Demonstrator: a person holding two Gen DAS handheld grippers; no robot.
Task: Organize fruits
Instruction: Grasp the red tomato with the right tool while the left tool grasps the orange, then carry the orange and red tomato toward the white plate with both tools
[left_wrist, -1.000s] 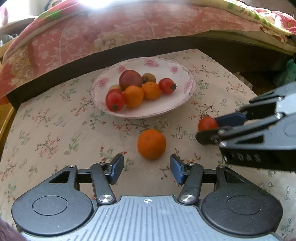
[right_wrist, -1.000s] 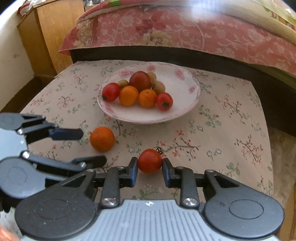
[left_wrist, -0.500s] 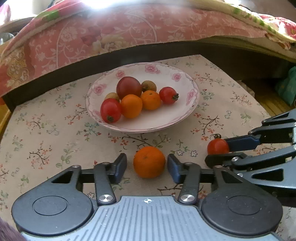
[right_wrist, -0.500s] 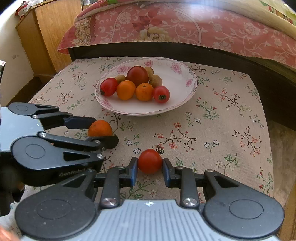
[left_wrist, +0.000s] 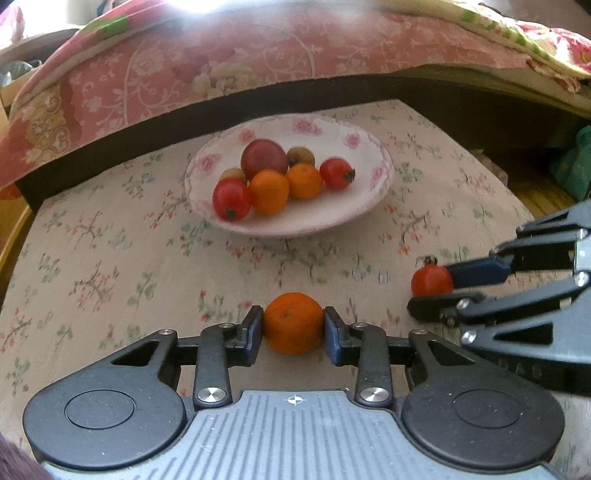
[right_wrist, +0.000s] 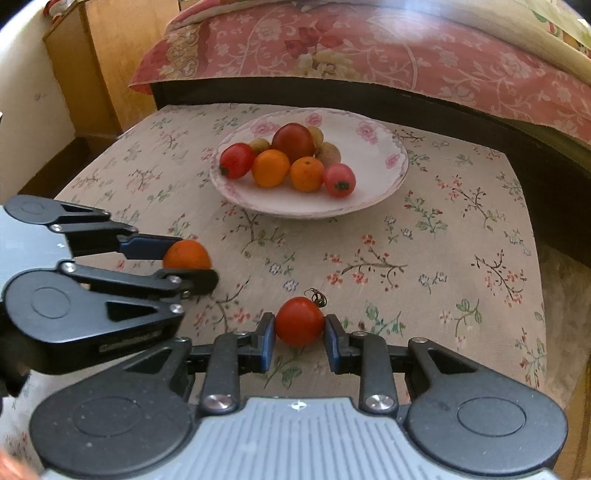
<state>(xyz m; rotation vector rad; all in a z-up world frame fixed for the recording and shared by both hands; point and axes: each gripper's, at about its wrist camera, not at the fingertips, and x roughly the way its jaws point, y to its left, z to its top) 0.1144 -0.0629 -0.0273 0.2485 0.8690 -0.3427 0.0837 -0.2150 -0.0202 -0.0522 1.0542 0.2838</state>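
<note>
Left gripper (left_wrist: 293, 330) low over the tablecloth near its front edge, pads clamped on an orange — right gripper (right_wrist: 300, 328) alongside, level, pinching a tomato.

The table (right_wrist: 461, 236) is being covered by a cream tablecloth (left_wrist: 110, 251) printed with small flowers and twigs. Behind it, a dark bed frame (right_wrist: 443, 107) is being overlapped by a pink floral bedspread (right_wrist: 406, 48). A wooden cabinet (right_wrist: 92, 66) is being shown at the far left of the right wrist view, beside a pale wall (right_wrist: 26, 96).
</note>
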